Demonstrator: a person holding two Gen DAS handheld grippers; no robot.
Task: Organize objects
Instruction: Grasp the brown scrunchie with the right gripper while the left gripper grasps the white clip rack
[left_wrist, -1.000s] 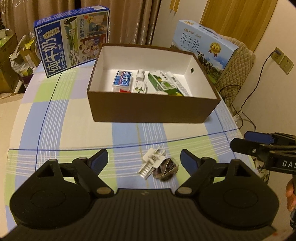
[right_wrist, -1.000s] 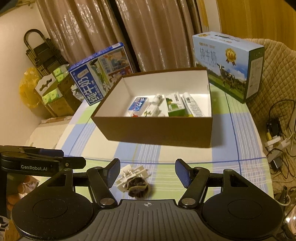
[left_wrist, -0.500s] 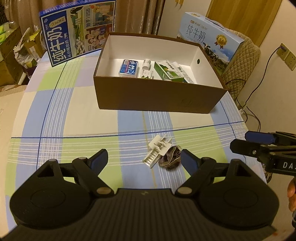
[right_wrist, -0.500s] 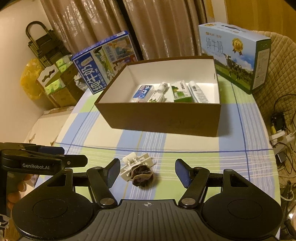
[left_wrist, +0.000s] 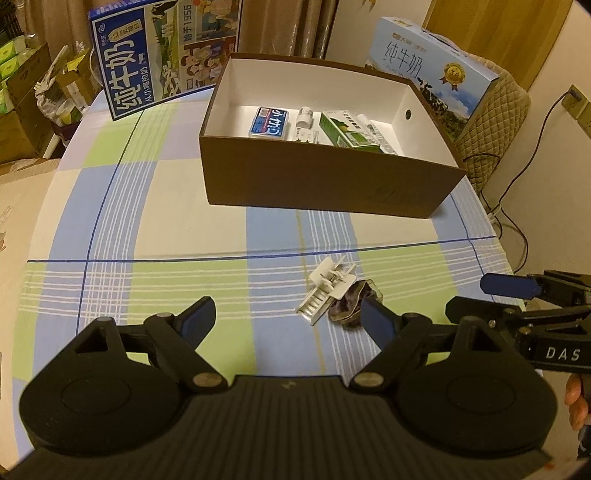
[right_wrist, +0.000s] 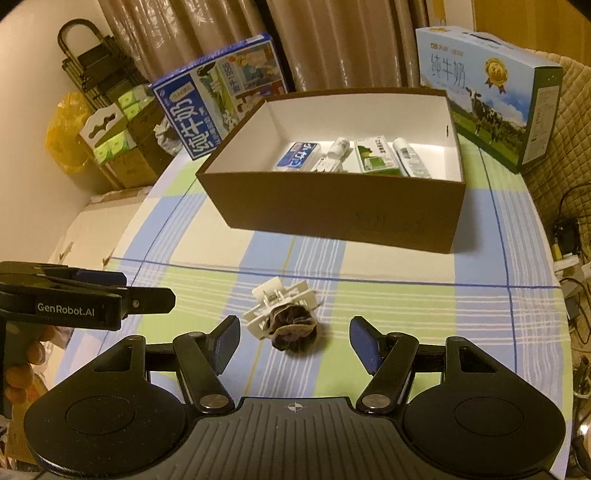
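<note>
Hovering right tool (right_wrist: 293, 341) jaws apart, nothing gripped | left tool (left_wrist: 288, 318) spread wide, empty | white plastic clip (right_wrist: 282, 304) touching dark crumpled pouch (right_wrist: 293, 325) on checked table (right_wrist: 406, 302) | brown box (right_wrist: 343, 218) beyond, holding small packs

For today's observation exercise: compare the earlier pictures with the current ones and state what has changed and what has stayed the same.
The right gripper has come lower and nearer the dark pouch and white clip. Nothing was gripped or released. Both grippers stay open; the left gripper barely moved; the brown box and its contents are unchanged.
</note>
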